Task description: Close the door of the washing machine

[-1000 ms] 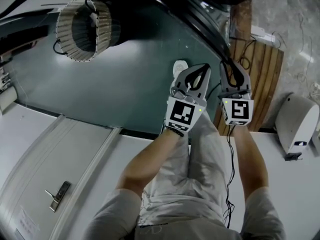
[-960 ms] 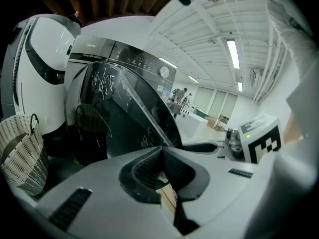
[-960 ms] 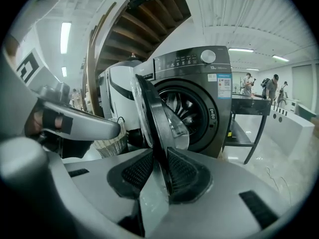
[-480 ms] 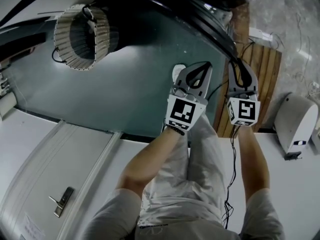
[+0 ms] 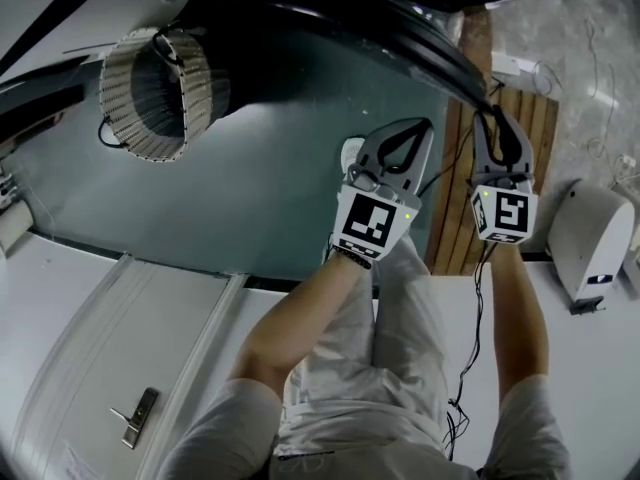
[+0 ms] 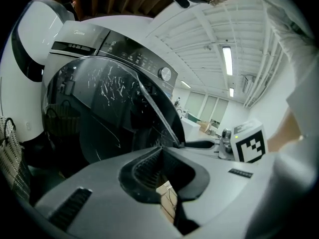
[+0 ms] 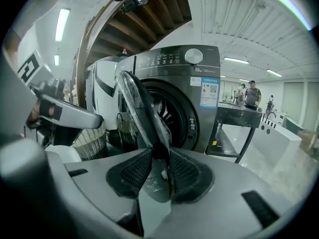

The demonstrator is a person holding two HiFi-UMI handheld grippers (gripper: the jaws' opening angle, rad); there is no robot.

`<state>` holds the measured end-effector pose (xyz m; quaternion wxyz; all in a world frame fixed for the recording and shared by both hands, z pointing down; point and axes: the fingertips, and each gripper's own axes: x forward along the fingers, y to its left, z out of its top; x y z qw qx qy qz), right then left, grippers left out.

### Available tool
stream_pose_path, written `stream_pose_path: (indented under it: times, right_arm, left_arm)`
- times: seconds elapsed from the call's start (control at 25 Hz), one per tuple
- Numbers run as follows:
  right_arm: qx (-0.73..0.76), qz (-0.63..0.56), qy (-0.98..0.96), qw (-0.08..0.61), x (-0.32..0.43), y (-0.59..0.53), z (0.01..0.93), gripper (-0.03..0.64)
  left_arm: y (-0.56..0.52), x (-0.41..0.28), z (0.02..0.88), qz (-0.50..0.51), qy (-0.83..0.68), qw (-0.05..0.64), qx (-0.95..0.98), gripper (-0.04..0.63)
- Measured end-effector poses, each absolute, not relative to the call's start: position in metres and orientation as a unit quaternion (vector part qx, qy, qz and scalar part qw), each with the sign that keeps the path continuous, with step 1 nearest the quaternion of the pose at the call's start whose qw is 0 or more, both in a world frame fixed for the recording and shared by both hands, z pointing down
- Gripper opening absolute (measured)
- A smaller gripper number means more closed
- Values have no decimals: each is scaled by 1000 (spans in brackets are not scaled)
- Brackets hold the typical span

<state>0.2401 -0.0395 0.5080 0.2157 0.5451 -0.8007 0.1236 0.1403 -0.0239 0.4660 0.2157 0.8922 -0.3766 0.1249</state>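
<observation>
Here, right hand-held gripper (image 7: 161,172) jaws, just opening astride the door (image 7: 142,108) rim, may snag it; left hand-held gripper (image 6: 162,153) closed, empty.

The open washing machine door (image 5: 420,38) is sweeping across twelve o'clock in the head view, barring the way ahead. Its edge is standing between the jaws of the right gripper (image 5: 497,118), which have just been opening. A wicker basket (image 5: 200,73) is crowding ten o'clock. Bare teal floor (image 5: 260,178) is lying open from nine to eleven, while a white unit (image 5: 590,243) is hemming in three o'clock.
</observation>
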Motion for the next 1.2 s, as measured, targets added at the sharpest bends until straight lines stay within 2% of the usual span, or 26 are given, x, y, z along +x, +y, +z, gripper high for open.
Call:
stream_pose_path:
  times: [0.76, 1.2]
  right_arm:
    - [474, 44, -850, 226, 268, -122, 500, 112]
    - [511, 52, -833, 205, 284, -164, 499, 118]
  left_arm:
    - [-79, 151, 461, 110, -331, 185, 919, 3]
    - [-123, 180, 446, 87, -321, 173, 927, 3]
